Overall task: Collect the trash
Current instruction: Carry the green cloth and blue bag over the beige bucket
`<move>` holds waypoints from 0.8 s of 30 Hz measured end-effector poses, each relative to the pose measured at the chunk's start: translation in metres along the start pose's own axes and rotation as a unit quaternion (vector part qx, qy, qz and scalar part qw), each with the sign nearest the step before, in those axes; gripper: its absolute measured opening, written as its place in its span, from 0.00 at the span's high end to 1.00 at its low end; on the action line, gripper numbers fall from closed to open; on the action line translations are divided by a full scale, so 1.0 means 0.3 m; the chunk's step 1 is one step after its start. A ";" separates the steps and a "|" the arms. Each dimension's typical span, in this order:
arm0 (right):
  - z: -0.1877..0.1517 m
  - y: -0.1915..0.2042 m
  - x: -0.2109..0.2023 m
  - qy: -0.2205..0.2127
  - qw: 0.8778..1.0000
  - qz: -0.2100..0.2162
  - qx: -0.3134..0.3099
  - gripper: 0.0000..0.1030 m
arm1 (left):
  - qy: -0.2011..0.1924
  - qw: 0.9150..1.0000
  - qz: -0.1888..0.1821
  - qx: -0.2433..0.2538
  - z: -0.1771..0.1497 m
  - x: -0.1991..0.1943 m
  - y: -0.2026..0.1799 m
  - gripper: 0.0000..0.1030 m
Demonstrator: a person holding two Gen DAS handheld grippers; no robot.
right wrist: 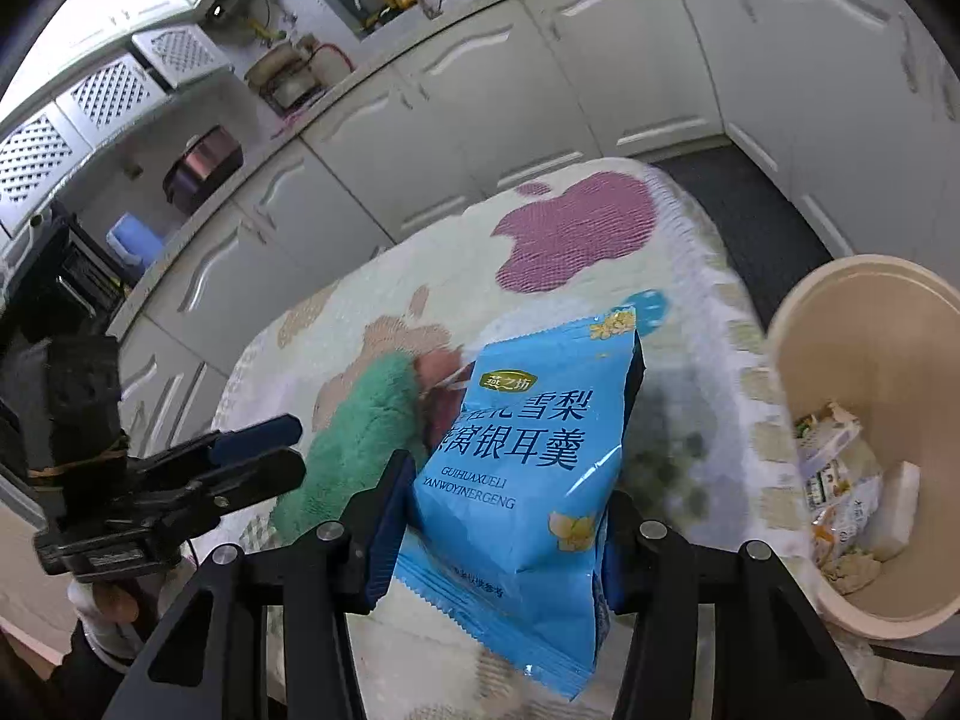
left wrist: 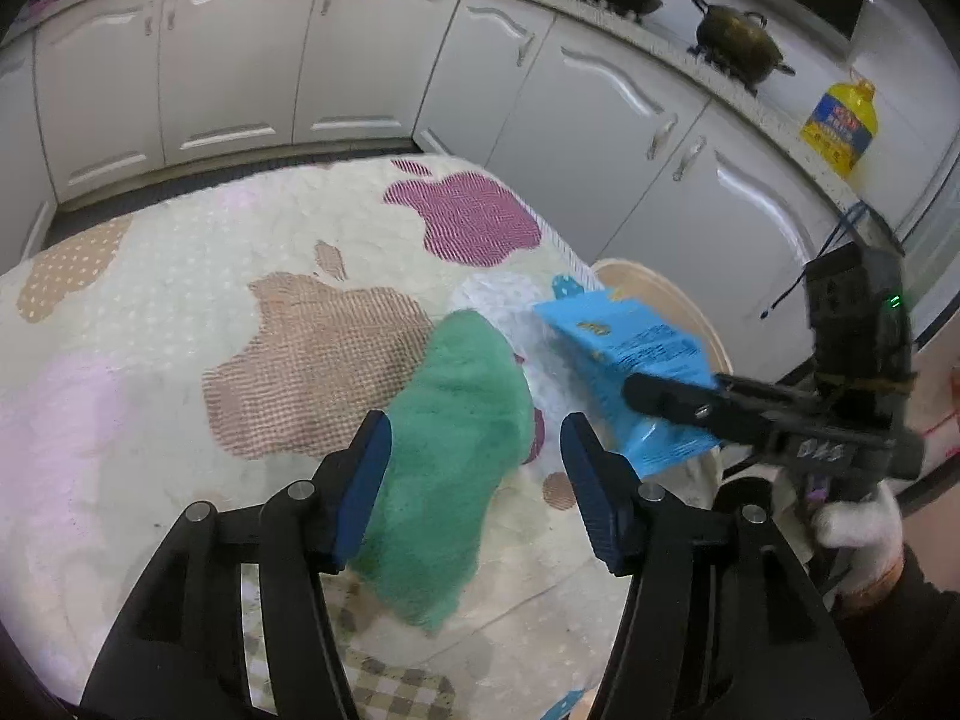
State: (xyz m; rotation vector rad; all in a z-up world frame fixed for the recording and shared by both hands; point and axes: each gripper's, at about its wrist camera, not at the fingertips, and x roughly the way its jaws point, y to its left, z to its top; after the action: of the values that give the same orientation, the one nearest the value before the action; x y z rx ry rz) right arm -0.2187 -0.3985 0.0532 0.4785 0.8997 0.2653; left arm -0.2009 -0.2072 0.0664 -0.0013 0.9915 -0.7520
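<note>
- The left gripper (left wrist: 477,480) hangs over the tabletop (left wrist: 150,360) with its jaws apart and nothing between them; its blue pads (left wrist: 366,480) frame the near end of the green cloth (left wrist: 456,456).
- The green cloth lies flat on the patterned cover, between a brown patch (left wrist: 312,366) on its left and the blue snack packet (left wrist: 630,372) on its right.
- A purple patch (left wrist: 468,216) marks the cover farther back, toward the white cabinets (left wrist: 240,60).
- The blue snack packet is held up off the tabletop, clamped in the jaws of the right gripper (right wrist: 501,516), printed face toward the right wrist camera.
- In the right wrist view the packet hangs above the right part of the cover, near the table's edge.
- The beige bin (right wrist: 840,336) stands just beyond that edge, to the packet's right, with wrappers (right wrist: 840,480) already lying in its bottom.
- On the counter at far right of the left wrist view stand a dark pot (left wrist: 738,42) and a yellow oil bottle (left wrist: 840,126).
</note>
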 end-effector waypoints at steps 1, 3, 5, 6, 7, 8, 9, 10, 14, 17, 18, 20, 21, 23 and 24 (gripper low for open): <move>0.000 -0.011 -0.015 -0.004 1.000 0.003 0.003 0.52 | 0.010 1.000 0.004 0.005 0.000 0.020 -0.008 0.44; 0.000 -0.025 -0.038 -0.010 1.000 0.005 0.006 0.52 | 0.021 0.999 0.042 0.025 -0.008 0.065 -0.034 0.44; 0.001 -0.035 -0.060 -0.018 1.000 0.004 0.004 0.52 | 0.017 0.997 0.071 0.038 -0.012 0.078 -0.049 0.48; -0.002 -0.040 -0.072 -0.021 1.000 0.002 0.003 0.52 | 0.013 0.997 0.071 0.031 -0.008 0.075 -0.049 0.54; -0.004 -0.049 -0.087 -0.024 1.000 -0.003 0.001 0.52 | 0.012 0.997 0.068 0.025 -0.004 0.070 -0.047 0.65; -0.004 -0.057 -0.099 -0.027 1.000 -0.005 0.001 0.52 | 0.012 0.998 0.060 0.019 0.003 0.063 -0.048 0.70; -0.004 -0.066 -0.113 -0.030 1.000 -0.007 0.002 0.52 | 0.009 0.998 0.053 0.019 0.011 0.057 -0.053 0.75; -0.004 -0.078 -0.127 -0.035 0.999 -0.010 0.004 0.52 | 0.007 0.999 0.050 0.021 0.015 0.053 -0.062 0.76; 0.003 -0.131 -0.174 -0.046 0.999 -0.021 0.016 0.52 | -0.004 0.998 0.048 0.039 0.030 0.051 -0.120 0.82; 0.003 -0.158 -0.203 -0.053 0.998 -0.025 0.022 0.52 | -0.006 0.999 0.037 0.039 0.040 0.056 -0.147 0.85; 0.002 -0.164 -0.212 -0.055 0.998 -0.026 0.022 0.52 | -0.009 0.999 0.034 0.041 0.047 0.056 -0.161 0.85; -0.001 -0.178 -0.228 -0.061 0.997 -0.030 0.024 0.52 | -0.016 0.998 0.031 0.047 0.059 0.053 -0.190 0.86; -0.001 -0.188 -0.234 -0.063 0.997 -0.032 0.026 0.52 | -0.021 0.998 0.028 0.051 0.069 0.051 -0.208 0.86; 0.000 -0.209 -0.243 -0.065 0.997 -0.034 0.031 0.52 | -0.028 0.998 0.021 0.058 0.085 0.052 -0.237 0.86; 0.001 -0.219 -0.247 -0.066 0.997 -0.035 0.033 0.52 | -0.029 0.998 0.017 0.060 0.097 0.058 -0.256 0.86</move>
State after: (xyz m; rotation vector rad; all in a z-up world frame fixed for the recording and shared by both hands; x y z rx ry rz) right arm -0.2614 -0.4860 0.0711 0.5174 0.7970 0.1384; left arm -0.2171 -0.2844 0.0949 0.0977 0.8876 -0.7760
